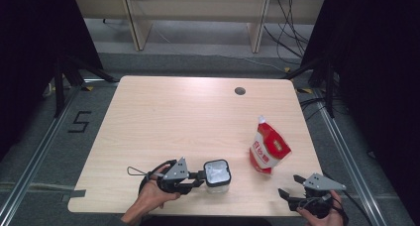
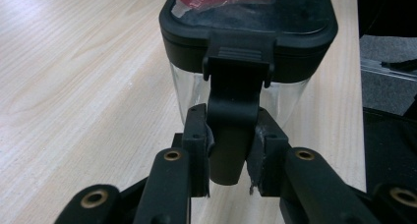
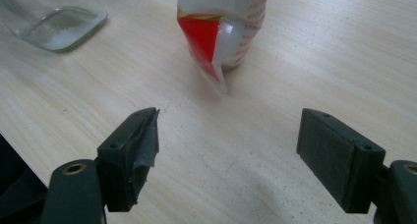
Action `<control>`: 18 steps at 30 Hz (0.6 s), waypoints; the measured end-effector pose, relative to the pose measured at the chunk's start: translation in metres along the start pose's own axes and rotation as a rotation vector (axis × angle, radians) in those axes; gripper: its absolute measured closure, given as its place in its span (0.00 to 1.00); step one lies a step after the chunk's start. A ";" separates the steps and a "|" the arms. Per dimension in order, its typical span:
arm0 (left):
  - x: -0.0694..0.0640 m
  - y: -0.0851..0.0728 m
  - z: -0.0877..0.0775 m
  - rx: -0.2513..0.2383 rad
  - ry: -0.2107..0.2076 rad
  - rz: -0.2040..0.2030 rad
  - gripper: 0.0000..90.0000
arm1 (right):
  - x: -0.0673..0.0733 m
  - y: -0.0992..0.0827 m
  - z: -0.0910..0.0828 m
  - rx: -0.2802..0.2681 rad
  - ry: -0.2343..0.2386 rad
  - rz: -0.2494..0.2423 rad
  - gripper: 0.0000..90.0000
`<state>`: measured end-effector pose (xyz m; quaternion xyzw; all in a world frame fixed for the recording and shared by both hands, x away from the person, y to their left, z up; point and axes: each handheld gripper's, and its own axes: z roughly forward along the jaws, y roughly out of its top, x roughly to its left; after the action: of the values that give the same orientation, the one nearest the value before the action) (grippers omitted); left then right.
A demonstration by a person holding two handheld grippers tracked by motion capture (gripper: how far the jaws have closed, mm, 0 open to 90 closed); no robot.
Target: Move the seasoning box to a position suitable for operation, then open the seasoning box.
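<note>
The left gripper (image 2: 228,155) clamps the black latch tab (image 2: 235,94) of a clear square glass jar with a black lid (image 1: 217,175), which stands near the front edge of the pale wooden table (image 1: 173,117). The right gripper (image 3: 228,153) hovers with jaws wide apart and empty, facing a red-and-white plastic pouch (image 1: 268,147) standing near the jar.

Pale wood-grain rectangular table (image 1: 163,122), rounded corners, small round dark grommet hole (image 1: 240,91) near far edge. Grey carpeted floor (image 1: 198,62); black tape numeral "5" (image 1: 79,122) left (beside metal floor rail (image 1: 37,156)). Beige desk legs (image 1: 133,23) behind, loose black cables (image 1: 287,28), black curtains (image 1: 29,47).
</note>
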<state>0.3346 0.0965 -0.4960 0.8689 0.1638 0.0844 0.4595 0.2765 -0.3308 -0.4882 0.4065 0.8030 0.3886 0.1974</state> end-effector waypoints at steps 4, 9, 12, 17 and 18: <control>0.002 0.000 -0.001 0.006 0.022 0.001 0.80 | 0.000 0.000 0.000 -0.006 0.000 -0.006 0.28; 0.002 0.000 -0.001 0.004 0.031 -0.028 0.79 | 0.000 0.000 0.000 -0.004 0.002 -0.007 0.28; 0.003 0.000 -0.003 0.001 0.039 -0.030 0.71 | 0.001 0.000 0.000 0.003 0.000 -0.008 0.28; 0.002 0.000 -0.006 -0.004 0.019 -0.079 0.59 | 0.004 0.001 -0.001 0.009 0.004 0.008 0.28; 0.002 -0.001 -0.008 -0.008 0.034 -0.062 0.53 | 0.004 0.001 -0.001 0.008 0.008 0.009 0.28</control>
<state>0.3337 0.1034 -0.4924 0.8600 0.1982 0.0857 0.4624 0.2738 -0.3275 -0.4872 0.4094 0.8034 0.3879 0.1909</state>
